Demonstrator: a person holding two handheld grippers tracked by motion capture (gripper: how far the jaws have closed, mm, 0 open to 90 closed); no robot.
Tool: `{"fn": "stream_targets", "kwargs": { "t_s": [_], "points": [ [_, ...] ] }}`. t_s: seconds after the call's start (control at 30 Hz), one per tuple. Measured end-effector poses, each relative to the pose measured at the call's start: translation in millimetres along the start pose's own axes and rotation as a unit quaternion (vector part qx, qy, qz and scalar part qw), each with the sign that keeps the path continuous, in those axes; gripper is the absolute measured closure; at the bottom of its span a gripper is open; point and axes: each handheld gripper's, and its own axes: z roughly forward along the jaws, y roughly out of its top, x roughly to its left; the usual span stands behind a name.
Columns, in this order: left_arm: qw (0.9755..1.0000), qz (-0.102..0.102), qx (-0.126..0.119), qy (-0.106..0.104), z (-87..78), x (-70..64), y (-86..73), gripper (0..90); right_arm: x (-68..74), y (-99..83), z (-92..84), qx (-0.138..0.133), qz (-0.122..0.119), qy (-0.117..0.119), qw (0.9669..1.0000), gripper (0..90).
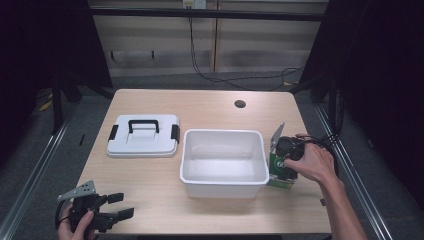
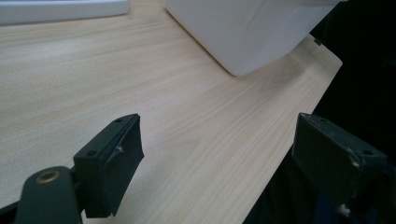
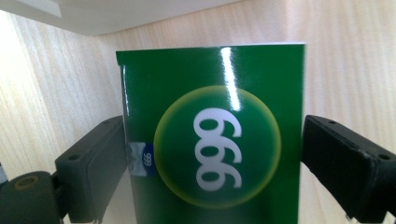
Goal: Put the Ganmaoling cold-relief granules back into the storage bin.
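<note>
A green box point(image 3: 215, 149) with a yellow-ringed circle and white digits stands on the wooden table, just right of the white bin point(image 1: 222, 133). My right gripper point(image 3: 212, 161) comes down on it from above, one black jaw pressed to each side, shut on it. In the high view the box point(image 1: 280, 183) peeks out under the right gripper point(image 1: 284, 172) and the person's hand. My left gripper point(image 1: 121, 205) rests at the table's near left corner, jaws wide apart and holding nothing. The left gripper point(image 2: 215, 158) looks across bare wood toward the bin point(image 2: 247, 32).
A white lid point(image 1: 143, 136) with a black handle and black side clips lies flat to the left of the bin. A small round hole point(image 1: 240, 104) sits near the table's far edge. Cables run across the floor behind the table.
</note>
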Motion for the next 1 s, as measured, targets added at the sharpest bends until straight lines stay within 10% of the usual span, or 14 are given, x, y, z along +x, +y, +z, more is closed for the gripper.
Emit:
{"fn": "stream_targets", "kwargs": {
  "t_s": [0.57, 1.0],
  "points": [
    [1.0, 0.001, 0.0, 0.001, -0.5, 0.3, 0.0, 16.0, 1.1, 1.2, 5.9, 0.008, -0.021, 0.004, 0.9997, 15.0],
    [1.0, 0.0, 0.0, 0.0, -0.2, 0.2, -0.1, 16.0, 7.6, -19.0, -9.0, -0.039, 0.026, 0.005, 0.9989, 15.6]
  ]
}}
